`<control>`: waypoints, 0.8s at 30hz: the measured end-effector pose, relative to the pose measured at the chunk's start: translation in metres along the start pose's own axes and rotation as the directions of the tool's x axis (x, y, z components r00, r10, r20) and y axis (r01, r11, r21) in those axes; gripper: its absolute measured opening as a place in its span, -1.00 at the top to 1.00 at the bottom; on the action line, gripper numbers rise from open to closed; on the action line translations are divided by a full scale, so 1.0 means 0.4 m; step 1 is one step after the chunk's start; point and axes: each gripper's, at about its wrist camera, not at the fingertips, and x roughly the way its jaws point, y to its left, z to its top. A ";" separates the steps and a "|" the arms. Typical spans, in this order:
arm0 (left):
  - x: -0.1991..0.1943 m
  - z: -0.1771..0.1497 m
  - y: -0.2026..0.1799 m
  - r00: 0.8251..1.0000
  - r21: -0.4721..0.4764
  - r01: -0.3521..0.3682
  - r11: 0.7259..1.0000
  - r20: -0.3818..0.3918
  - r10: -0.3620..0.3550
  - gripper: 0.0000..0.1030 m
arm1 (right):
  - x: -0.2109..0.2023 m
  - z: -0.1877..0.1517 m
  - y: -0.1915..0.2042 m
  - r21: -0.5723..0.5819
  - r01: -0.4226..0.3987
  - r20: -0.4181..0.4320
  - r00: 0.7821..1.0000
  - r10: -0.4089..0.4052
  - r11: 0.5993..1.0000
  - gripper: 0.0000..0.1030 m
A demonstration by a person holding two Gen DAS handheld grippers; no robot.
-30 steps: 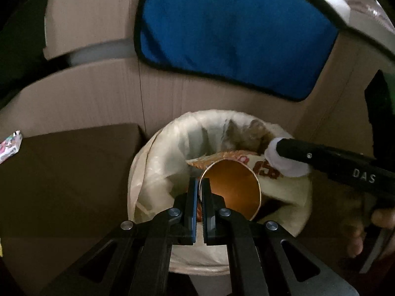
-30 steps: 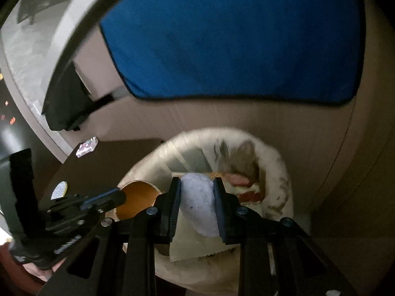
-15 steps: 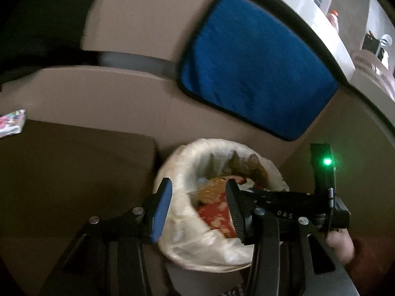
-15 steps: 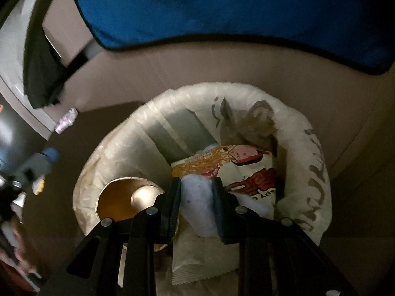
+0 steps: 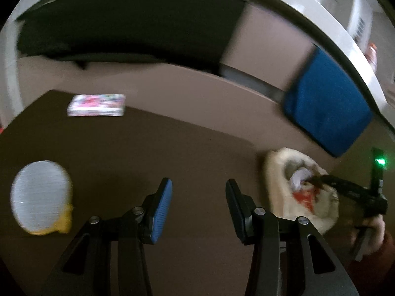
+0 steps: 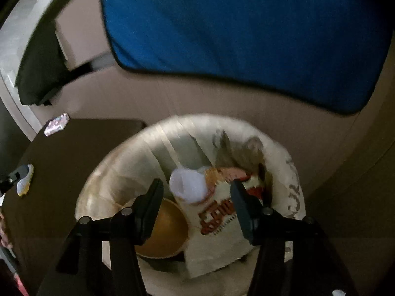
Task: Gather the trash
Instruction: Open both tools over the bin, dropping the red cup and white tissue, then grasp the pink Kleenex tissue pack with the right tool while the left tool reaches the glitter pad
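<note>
A bin lined with a pale bag [image 6: 128, 172] stands beside the dark table [image 6: 74, 153]. My right gripper [image 6: 196, 194] hangs over it with its jaws opening. A white crumpled wad [image 6: 188, 185] lies free between them on a noodle wrapper [image 6: 217, 224]. An orange paper cup [image 6: 165, 229] lies in the bin too. My left gripper [image 5: 198, 207] is open and empty over the dark table [image 5: 123, 160]. A white and yellow piece of trash [image 5: 42, 202] lies to its left, a colourful packet [image 5: 97, 104] farther back. The bin [image 5: 274, 172] and right gripper [image 5: 350, 192] show at the right of the left wrist view.
A blue cloth [image 6: 234, 37] hangs on the brown wall behind the bin, also visible as the blue cloth [image 5: 325, 113]. A hand [image 5: 372, 234] with a dark red sleeve holds the right gripper. The packet [image 6: 56, 124] and the white and yellow trash [image 6: 24, 183] lie on the table.
My left gripper let go of the orange cup in the bin, opened and swung left over the table. My right gripper moved over the bin and opened, freeing the white wad.
</note>
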 end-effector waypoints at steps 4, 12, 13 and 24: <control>-0.061 0.007 0.140 0.996 -0.059 -0.076 0.995 0.042 0.078 0.10 | -0.049 0.029 0.094 -0.046 -0.025 0.105 0.994 0.030 0.999 -0.06; -0.130 0.006 0.430 0.977 -0.212 -0.194 0.958 0.047 0.208 0.10 | -0.054 0.047 0.340 -0.174 -0.174 0.145 0.969 0.200 0.969 -0.08; -0.138 0.001 0.469 0.975 -0.247 -0.199 0.948 0.043 0.216 0.10 | -0.042 0.047 0.380 -0.194 -0.181 0.138 0.968 0.209 0.964 -0.08; -0.217 -0.050 0.566 0.987 -0.252 -0.135 0.958 0.052 0.153 0.10 | 0.175 0.121 0.772 -0.372 -0.391 -0.075 0.917 0.392 0.842 -0.08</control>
